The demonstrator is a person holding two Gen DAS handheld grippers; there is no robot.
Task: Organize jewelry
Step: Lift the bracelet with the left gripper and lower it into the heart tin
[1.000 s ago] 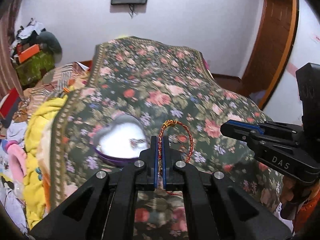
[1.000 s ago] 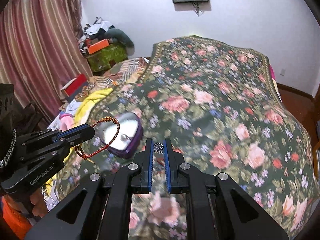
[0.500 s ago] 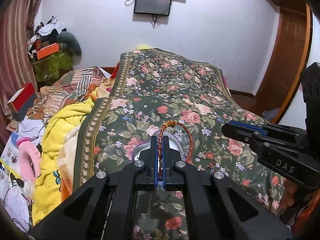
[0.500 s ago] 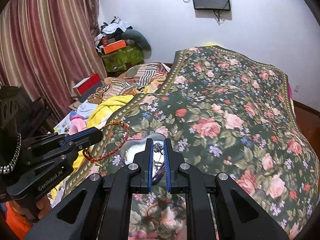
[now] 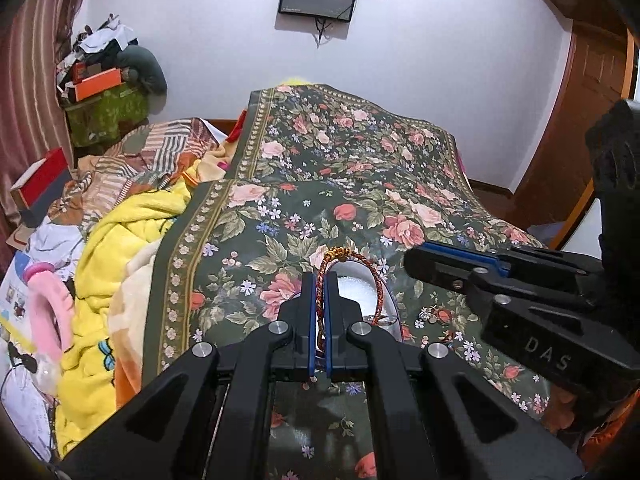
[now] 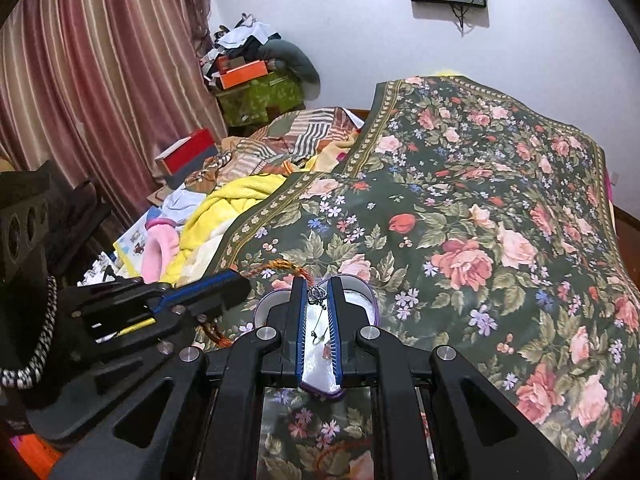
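My left gripper (image 5: 319,280) is shut on a red-and-gold braided bracelet (image 5: 374,276), whose loop stands up to the right of the fingertips. Just beneath lies an open purple heart-shaped box (image 5: 390,300) with a white lining. My right gripper (image 6: 318,286) is shut on a small silver piece of jewelry (image 6: 316,294), and a thin chain hangs down between the fingers. It hovers over the same heart-shaped box (image 6: 371,298). Each gripper shows in the other's view: the right gripper (image 5: 416,258) on the right, and the left gripper (image 6: 236,284) with the bracelet (image 6: 282,266) on the left.
The box rests on a dark floral bedspread (image 6: 480,220). A yellow blanket (image 5: 116,264), a pink band (image 5: 48,308) and striped cloth are heaped along the left side. A small metallic piece (image 5: 430,314) lies right of the box. A curtain (image 6: 80,80) hangs at left, a wooden door (image 5: 576,100) stands at right.
Both grippers have moved left across the bedspread, so the heart-shaped box now lies straight under their fingertips. Both stayed shut on their jewelry.
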